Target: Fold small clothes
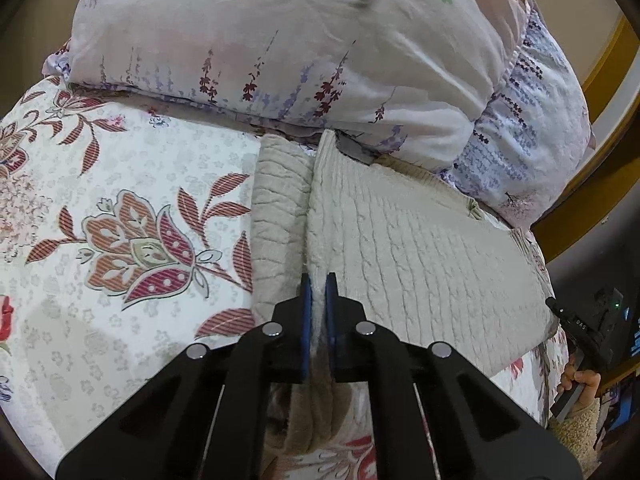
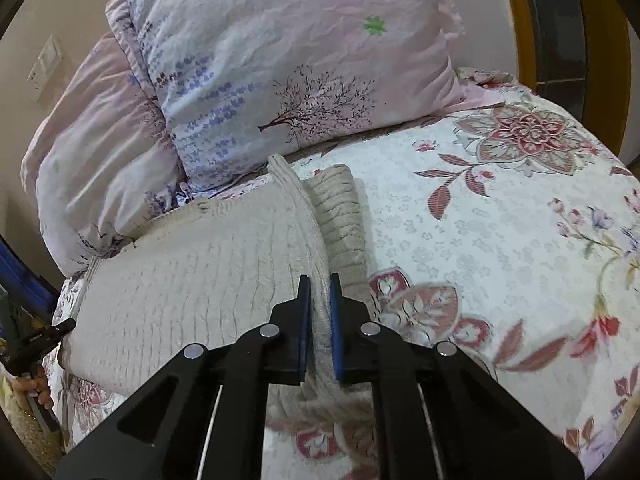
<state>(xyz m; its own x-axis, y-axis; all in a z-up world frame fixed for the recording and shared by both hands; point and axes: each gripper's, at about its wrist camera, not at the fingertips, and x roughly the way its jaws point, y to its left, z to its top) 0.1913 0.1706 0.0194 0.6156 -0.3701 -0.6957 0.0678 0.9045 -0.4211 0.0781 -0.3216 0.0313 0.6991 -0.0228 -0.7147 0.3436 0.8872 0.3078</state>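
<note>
A beige cable-knit sweater lies on the floral bedspread; it also shows in the right wrist view. My left gripper is shut on a raised fold of the sweater's edge, with a strip of knit to its left. My right gripper is shut on a raised fold at the sweater's opposite edge, with a ribbed part lying to its right. Each gripper pinches the knit between its blue pads.
Pale floral pillows are stacked at the head of the bed, right behind the sweater; they also show in the right wrist view. A wooden frame stands at the far right. The bedspread spreads wide to the right.
</note>
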